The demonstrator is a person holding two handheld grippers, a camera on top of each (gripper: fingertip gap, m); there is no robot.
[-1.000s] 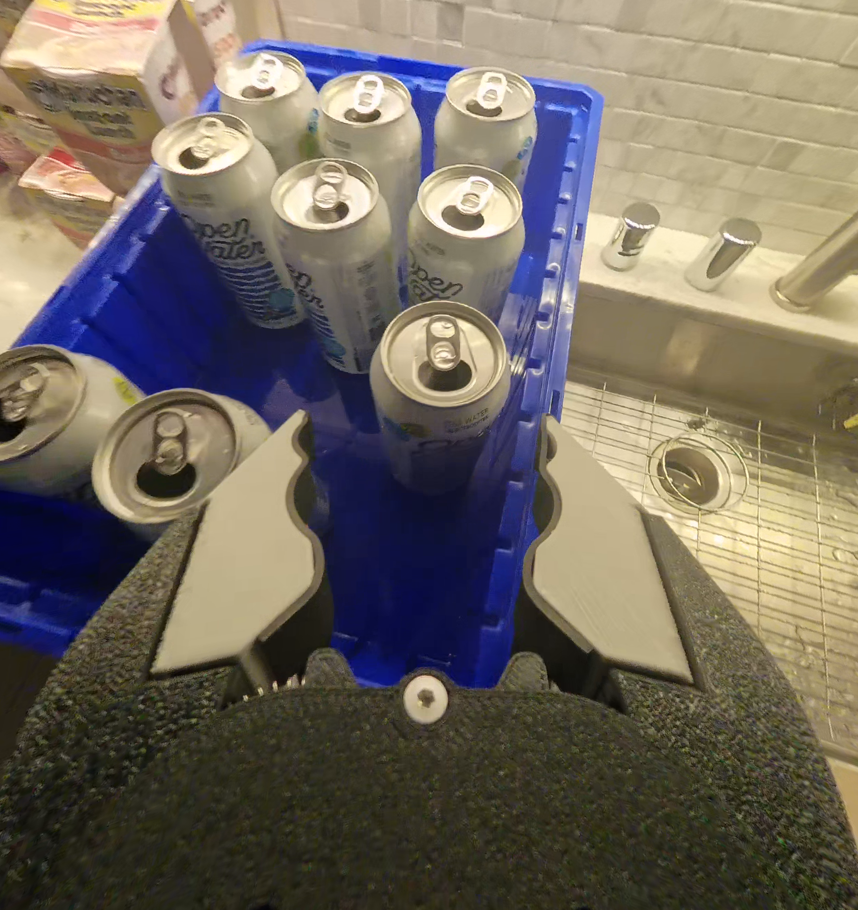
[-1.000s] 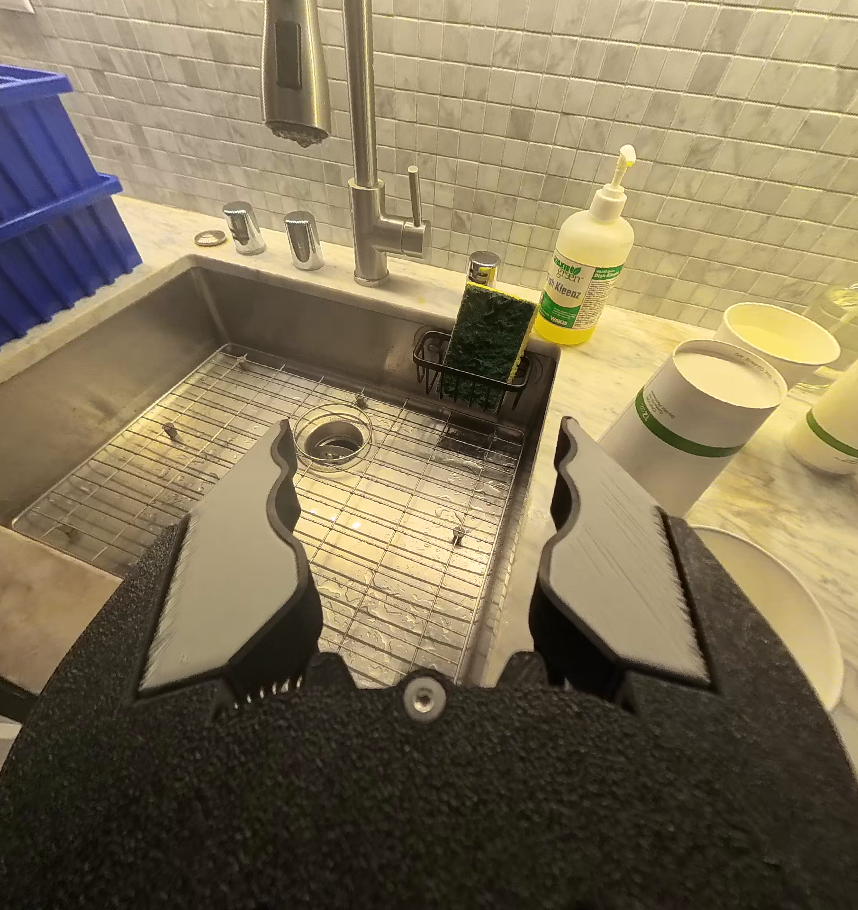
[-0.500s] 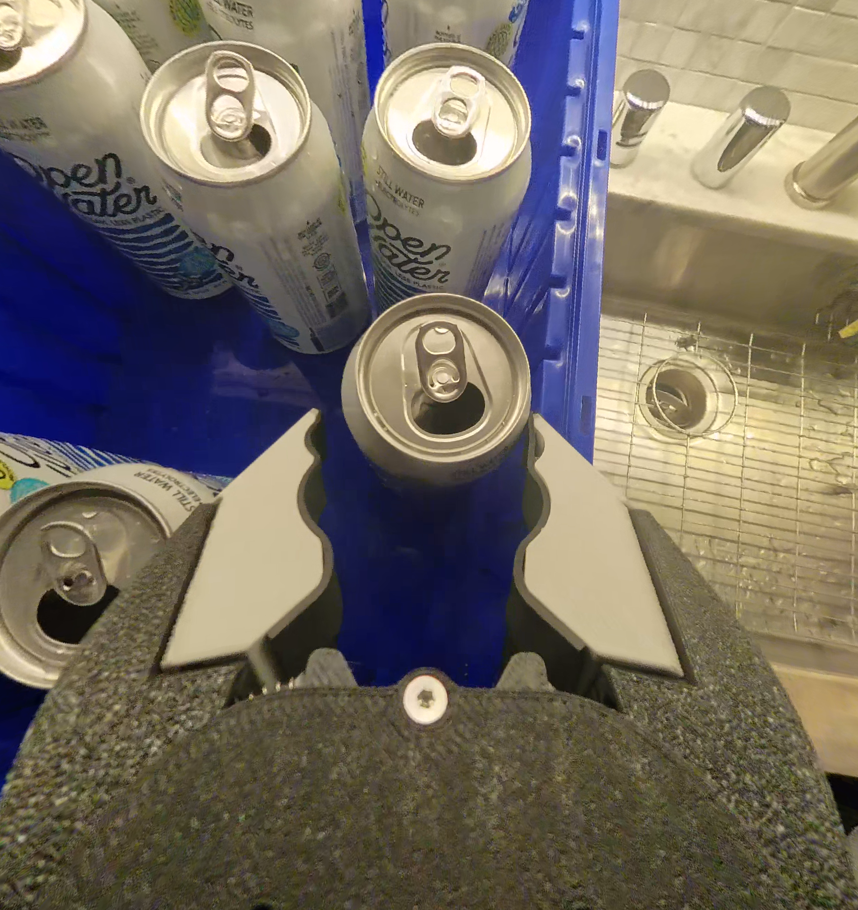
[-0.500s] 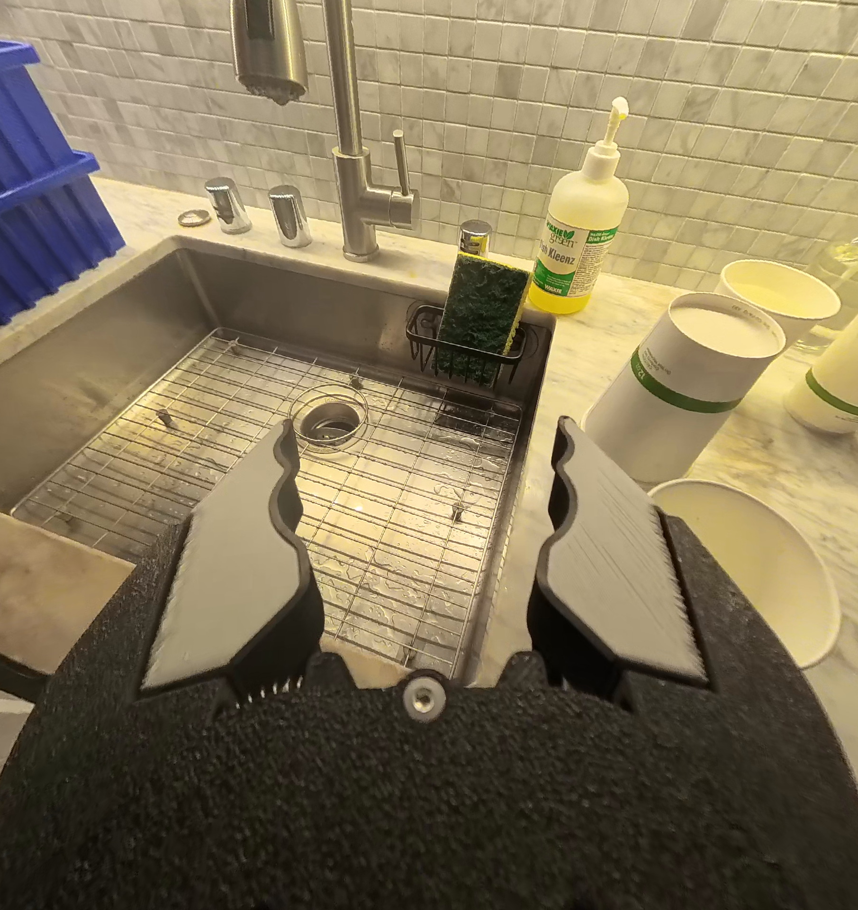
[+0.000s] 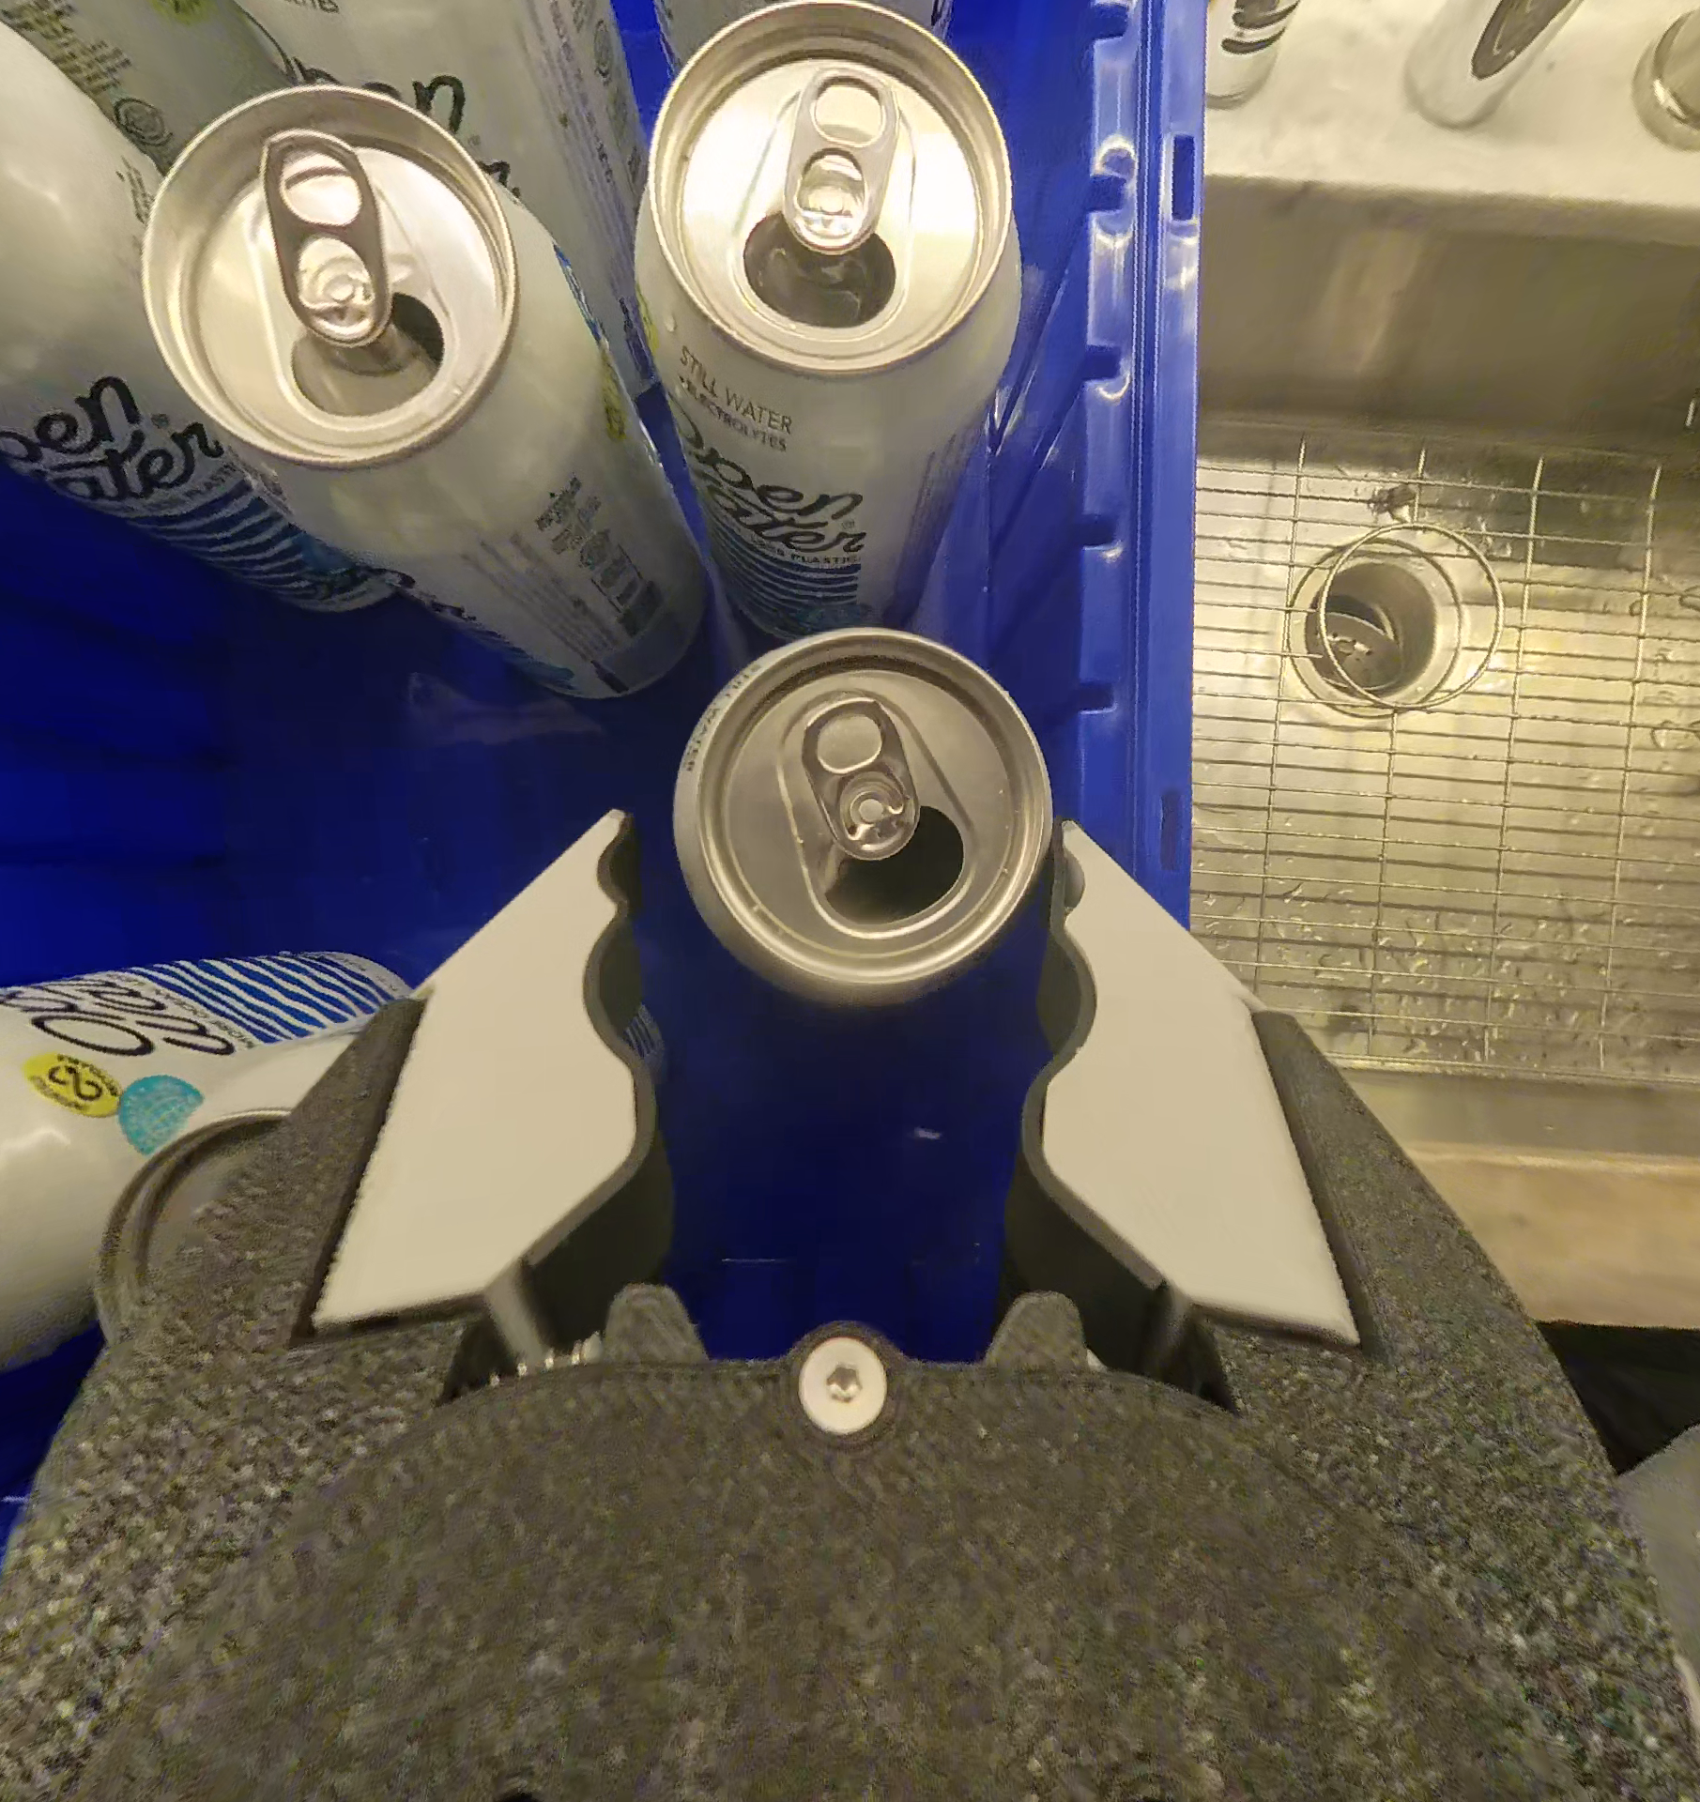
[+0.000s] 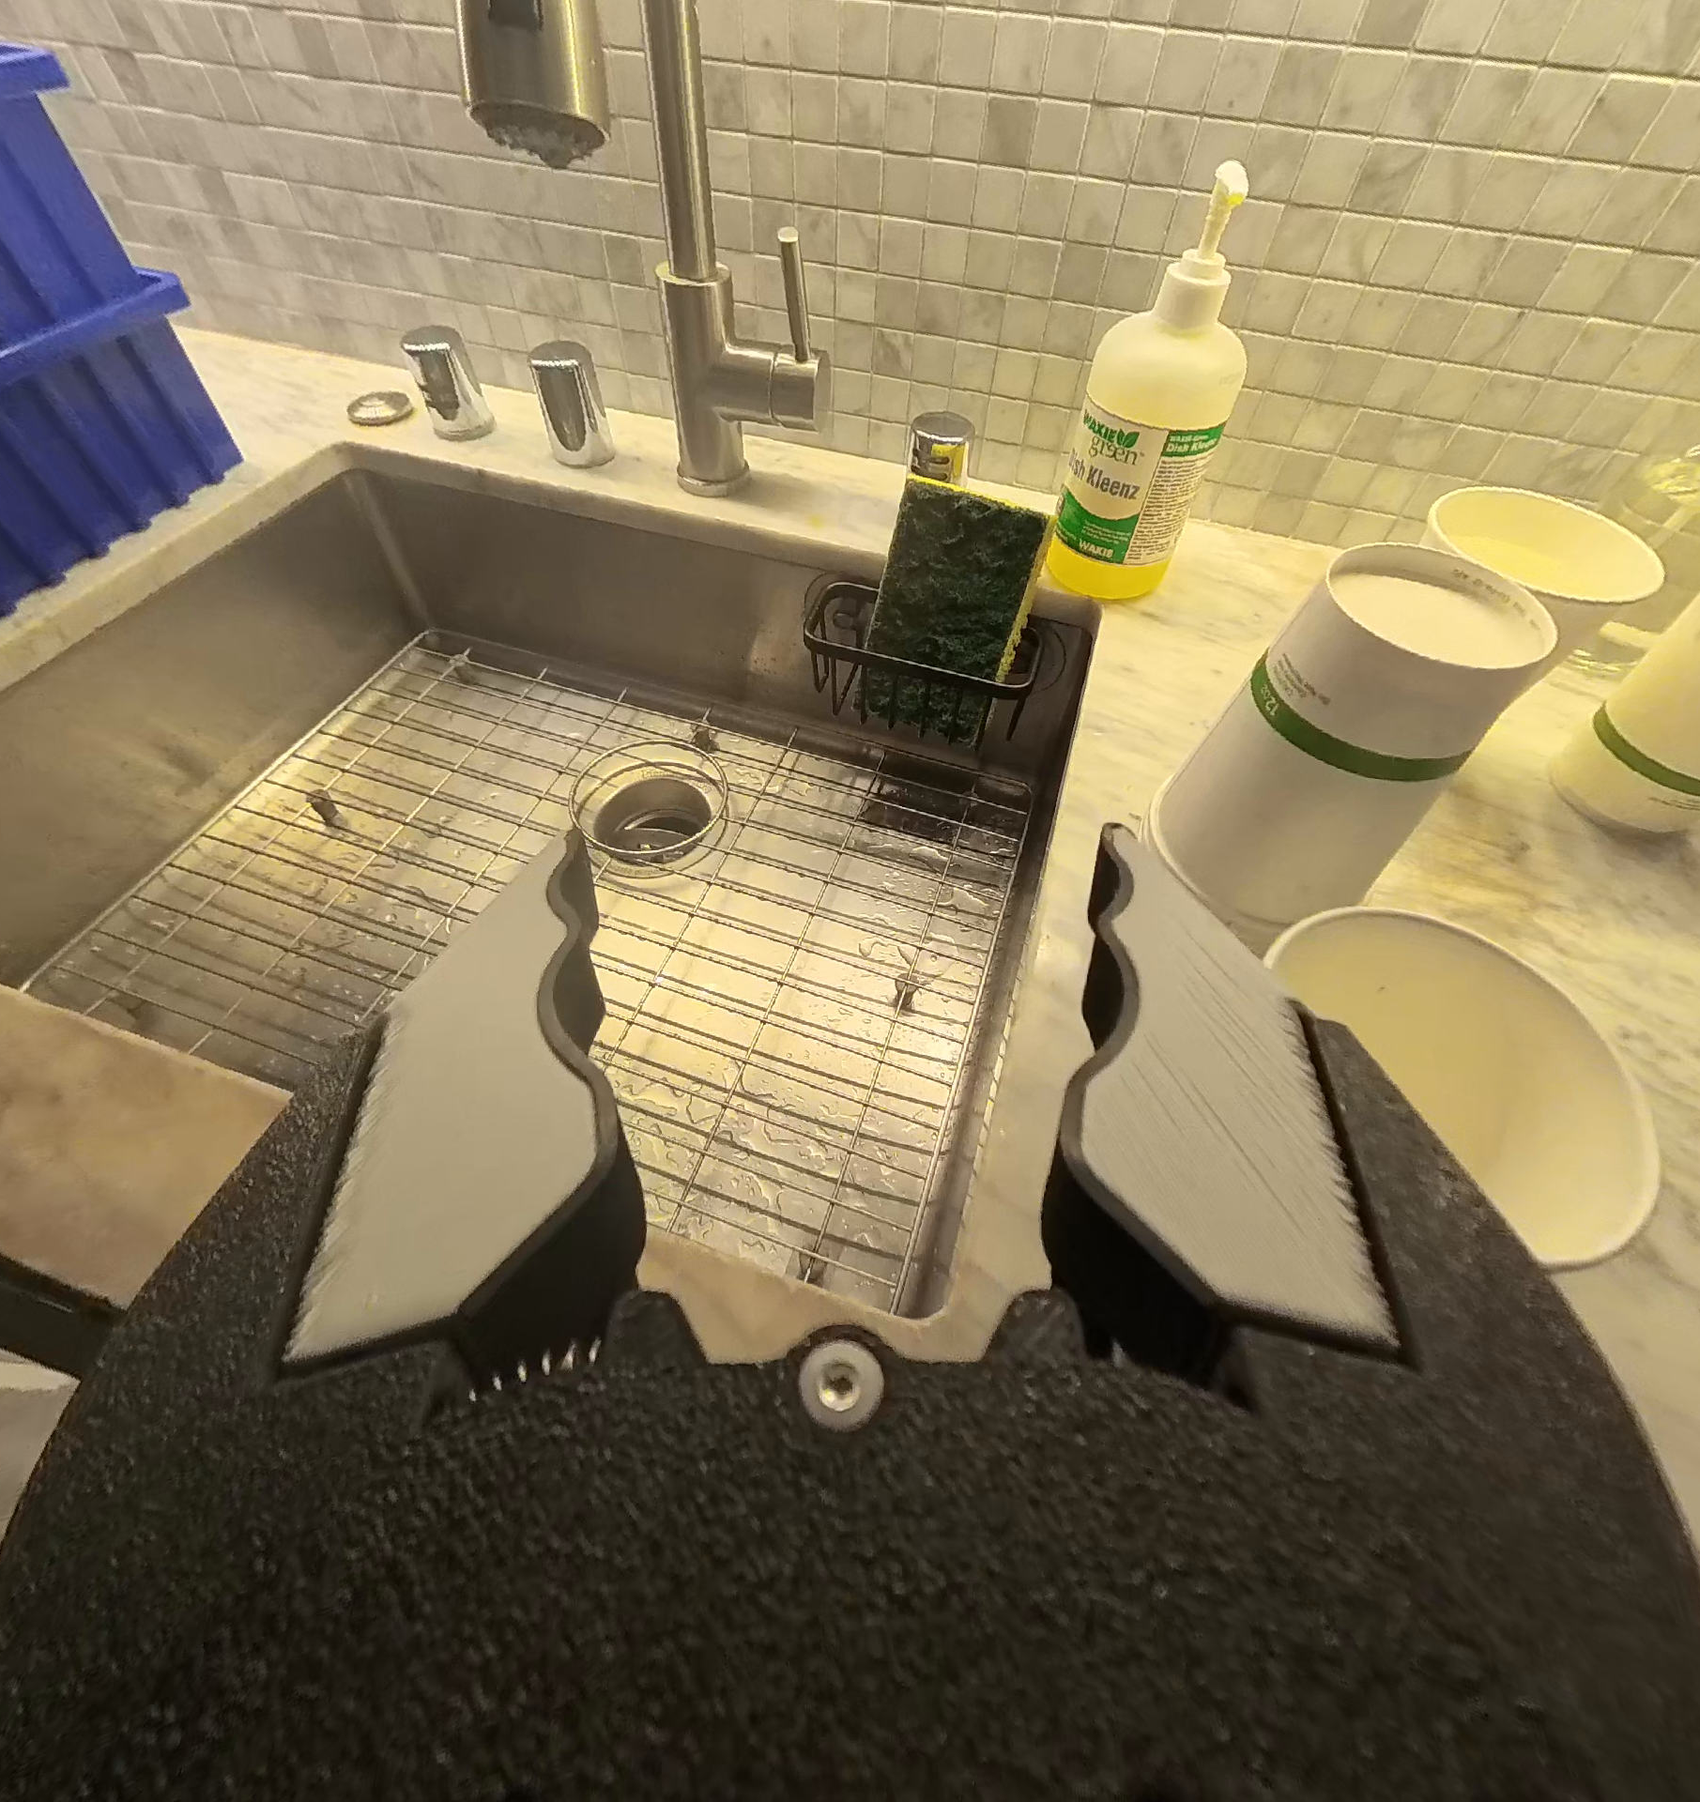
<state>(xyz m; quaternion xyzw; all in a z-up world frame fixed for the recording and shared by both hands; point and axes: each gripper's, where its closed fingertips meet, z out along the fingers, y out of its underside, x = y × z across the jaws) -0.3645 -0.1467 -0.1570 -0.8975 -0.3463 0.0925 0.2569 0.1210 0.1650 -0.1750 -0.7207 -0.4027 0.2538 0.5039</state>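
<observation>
In the left wrist view, an opened silver can (image 5: pixel 862 814) stands upright in a blue plastic crate (image 5: pixel 1133 488), close to its right wall. My left gripper (image 5: pixel 843 824) is open and lowered over this can, one finger on each side of its top. The right finger is at the can's rim; a small gap shows on the left. Several more opened white cans (image 5: pixel 826 322) stand behind it, and others lie on their sides at the lower left (image 5: pixel 114 1082). My right gripper (image 6: pixel 841 839) is open and empty, held above the steel sink (image 6: pixel 241 634).
The sink has a wire grid (image 6: pixel 777 975), a drain (image 6: pixel 649 798), a tall faucet (image 6: pixel 699 293) and a sponge in a black caddy (image 6: pixel 953 605). A soap bottle (image 6: pixel 1153 439) and several paper cups (image 6: pixel 1343 770) stand on the marble counter at right. The blue crate (image 6: pixel 56 410) sits left of the sink. My right tips are roughly 35 centimeters from the soap bottle (image 6: pixel 1153 439).
My left gripper has come down and forward over the nearest can, so that its fingers now flank the can's top. My right gripper has shifted slightly over the sink and stays open.
</observation>
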